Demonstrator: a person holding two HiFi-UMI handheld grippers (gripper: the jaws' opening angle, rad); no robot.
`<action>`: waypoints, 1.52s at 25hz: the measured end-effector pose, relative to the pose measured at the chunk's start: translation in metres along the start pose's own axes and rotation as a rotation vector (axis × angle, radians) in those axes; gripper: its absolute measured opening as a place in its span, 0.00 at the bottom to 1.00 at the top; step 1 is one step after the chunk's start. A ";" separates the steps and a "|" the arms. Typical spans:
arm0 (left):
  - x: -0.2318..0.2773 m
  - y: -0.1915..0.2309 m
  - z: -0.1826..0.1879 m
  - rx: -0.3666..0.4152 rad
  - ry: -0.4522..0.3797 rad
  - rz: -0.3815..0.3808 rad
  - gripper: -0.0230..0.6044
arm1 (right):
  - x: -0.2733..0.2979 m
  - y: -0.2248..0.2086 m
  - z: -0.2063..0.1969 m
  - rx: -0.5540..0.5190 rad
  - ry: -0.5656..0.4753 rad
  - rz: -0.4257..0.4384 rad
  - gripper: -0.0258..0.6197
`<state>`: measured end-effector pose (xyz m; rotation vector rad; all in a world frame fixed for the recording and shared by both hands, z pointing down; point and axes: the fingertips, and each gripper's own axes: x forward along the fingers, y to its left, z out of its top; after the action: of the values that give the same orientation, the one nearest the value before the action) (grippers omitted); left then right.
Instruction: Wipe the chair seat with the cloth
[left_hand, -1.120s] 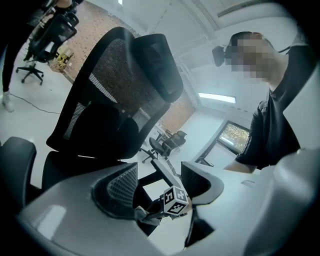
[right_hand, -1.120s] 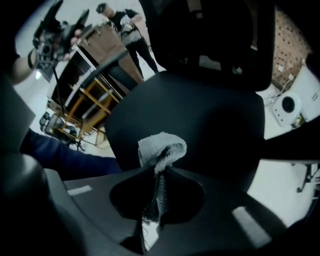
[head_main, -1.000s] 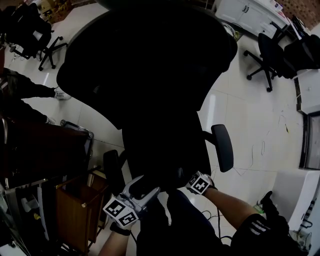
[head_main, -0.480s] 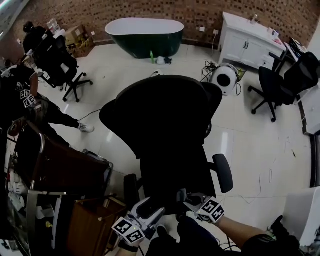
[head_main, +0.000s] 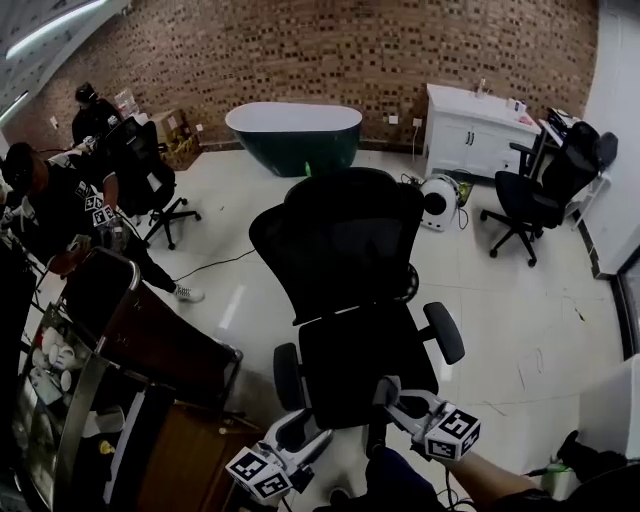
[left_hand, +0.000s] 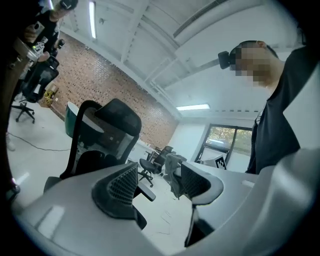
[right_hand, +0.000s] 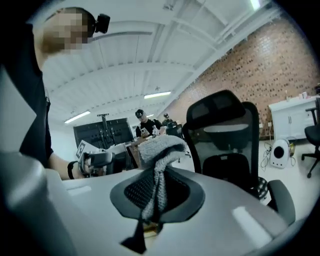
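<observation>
Your left gripper (head_main: 305, 428): low at your left, tilted up toward the chair; its dark ribbed pads (left_hand: 117, 187) stand apart, nothing between them.
Your right gripper (head_main: 390, 393): stretched forward off your bare forearm (head_main: 490, 487), jaws clamped on the cloth.
Cloth (right_hand: 159, 150): grey coarse knit, bunched above the pads, one strip hanging down between them; it sits at the seat's front edge, contact unclear.
Chair seat (head_main: 360, 360): black, squarish, rounded corners, flanked by two oval armrests (head_main: 444, 332).
Backrest (head_main: 345, 240): black mesh, broad, curved.
Beyond: glossy pale floor (head_main: 500, 290), dark green oval bathtub (head_main: 293, 135), brick wall (head_main: 350, 50).
</observation>
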<state>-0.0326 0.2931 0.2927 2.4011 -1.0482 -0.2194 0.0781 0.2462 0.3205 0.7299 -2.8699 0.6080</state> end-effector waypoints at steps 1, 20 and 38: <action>-0.018 -0.013 0.001 0.013 -0.005 -0.012 0.51 | -0.009 0.024 0.006 0.013 -0.042 -0.011 0.09; -0.158 -0.173 -0.042 0.039 -0.056 -0.117 0.51 | -0.159 0.235 0.005 0.059 -0.153 -0.015 0.08; -0.107 -0.259 -0.059 0.102 -0.071 -0.120 0.51 | -0.268 0.191 -0.010 0.038 -0.151 -0.036 0.08</action>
<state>0.0799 0.5422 0.2057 2.5676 -0.9685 -0.3012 0.2214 0.5202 0.2062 0.8667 -2.9821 0.6304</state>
